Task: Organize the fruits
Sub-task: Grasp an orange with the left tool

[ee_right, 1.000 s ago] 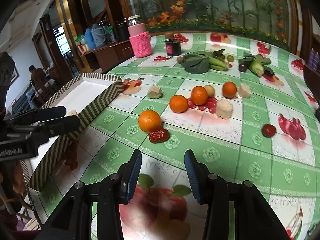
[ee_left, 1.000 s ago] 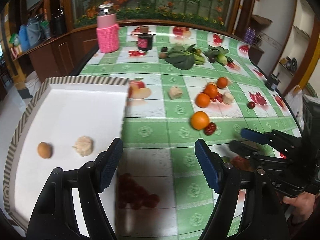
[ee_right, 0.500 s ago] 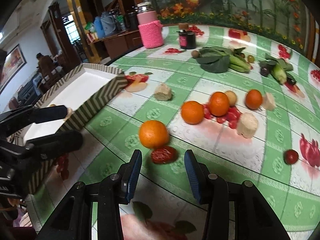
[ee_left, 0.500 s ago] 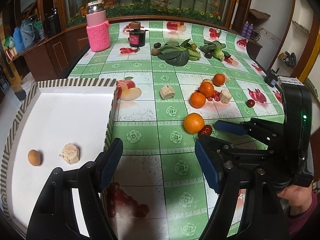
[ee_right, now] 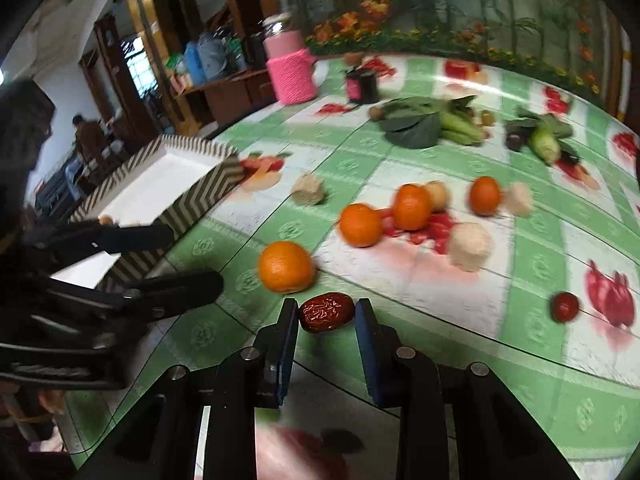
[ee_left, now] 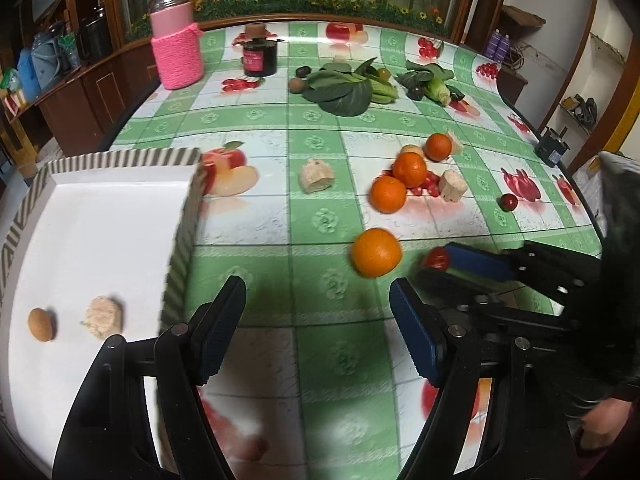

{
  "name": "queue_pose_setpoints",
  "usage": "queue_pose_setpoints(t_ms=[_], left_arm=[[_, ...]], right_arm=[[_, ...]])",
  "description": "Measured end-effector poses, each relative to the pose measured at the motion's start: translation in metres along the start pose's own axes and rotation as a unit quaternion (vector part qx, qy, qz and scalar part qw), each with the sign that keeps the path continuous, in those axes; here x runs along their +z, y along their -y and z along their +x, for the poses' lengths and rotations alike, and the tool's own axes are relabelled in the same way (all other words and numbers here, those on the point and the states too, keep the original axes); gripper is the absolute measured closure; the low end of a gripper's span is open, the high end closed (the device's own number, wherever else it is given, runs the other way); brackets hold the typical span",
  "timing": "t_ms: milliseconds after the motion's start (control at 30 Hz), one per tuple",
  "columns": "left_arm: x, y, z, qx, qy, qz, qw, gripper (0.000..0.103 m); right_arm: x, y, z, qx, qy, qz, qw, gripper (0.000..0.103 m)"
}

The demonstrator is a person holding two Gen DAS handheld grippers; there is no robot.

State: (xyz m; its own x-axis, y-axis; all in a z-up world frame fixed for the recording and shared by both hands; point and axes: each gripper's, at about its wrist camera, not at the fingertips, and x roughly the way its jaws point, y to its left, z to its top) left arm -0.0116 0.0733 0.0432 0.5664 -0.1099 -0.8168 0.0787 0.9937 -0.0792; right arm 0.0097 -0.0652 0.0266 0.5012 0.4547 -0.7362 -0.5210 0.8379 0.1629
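Bench (ee_left: 256, 248) is carrying a tray (ee_left: 100, 240) at left, oranges mid-table. Right gripper (ee_right: 326, 320) is closing: jaws have just been narrowing around the date (ee_right: 327, 312), near pad touching, far pad seemingly just off. Risk: the date is sitting at the fingertips, so it could squirt out or nudge the orange (ee_right: 285, 267) beside it. Left gripper (ee_left: 316, 320) is hovering, jaws wide, empty.
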Motion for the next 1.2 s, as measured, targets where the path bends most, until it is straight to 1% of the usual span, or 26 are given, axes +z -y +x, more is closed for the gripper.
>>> queue_pose_setpoints(t_ms=[133,200,300,333,400,433,467,500,767,900,1067,1200], left_arm=[[0.007,0.015,0.012,-0.001,-0.004,0.011,0.9999,0.028],[0.011,0.020,0.022,0.000,-0.012,0.014,0.9998,0.028],[0.013,0.026,0.036,-0.008,-0.021,0.019,0.9996,0.028],[0.013,0.027,0.040,-0.010,-0.022,0.020,0.9995,0.030],[0.014,0.028,0.047,-0.014,-0.027,0.019,0.9994,0.045],[0.015,0.028,0.050,-0.013,-0.031,0.018,0.9993,0.055],[0.015,0.028,0.049,-0.007,-0.020,0.022,0.9995,0.064],[0.016,0.028,0.050,-0.009,-0.019,0.022,0.9995,0.070],[0.010,0.023,0.045,-0.010,-0.016,0.017,0.9997,0.071],[0.005,0.021,0.034,0.000,-0.002,0.017,0.9999,0.071],[-0.001,0.020,0.016,0.007,0.016,0.020,0.9996,0.071],[-0.008,0.017,-0.001,0.015,0.033,0.021,0.9991,0.071]], right_arm=[[-0.005,0.017,-0.015,-0.013,0.008,0.025,1.000,0.074],[-0.008,0.024,-0.021,-0.013,0.012,0.033,0.999,0.074],[-0.012,0.027,-0.026,-0.011,0.015,0.039,0.999,0.074],[-0.012,0.028,-0.027,-0.010,0.015,0.039,0.999,0.074],[-0.013,0.028,-0.027,-0.008,0.015,0.040,0.999,0.074],[-0.013,0.028,-0.027,-0.007,0.015,0.041,0.999,0.074],[-0.013,0.028,-0.026,-0.005,0.015,0.041,0.999,0.074],[-0.013,0.028,-0.025,-0.003,0.014,0.041,0.999,0.074],[-0.013,0.018,-0.024,0.002,0.014,0.036,0.999,0.074],[-0.015,0.017,-0.024,-0.003,0.015,0.042,0.999,0.074],[-0.018,0.017,-0.027,-0.021,0.015,0.055,0.998,0.074],[-0.019,0.012,-0.035,-0.023,0.018,0.055,0.998,0.074]])
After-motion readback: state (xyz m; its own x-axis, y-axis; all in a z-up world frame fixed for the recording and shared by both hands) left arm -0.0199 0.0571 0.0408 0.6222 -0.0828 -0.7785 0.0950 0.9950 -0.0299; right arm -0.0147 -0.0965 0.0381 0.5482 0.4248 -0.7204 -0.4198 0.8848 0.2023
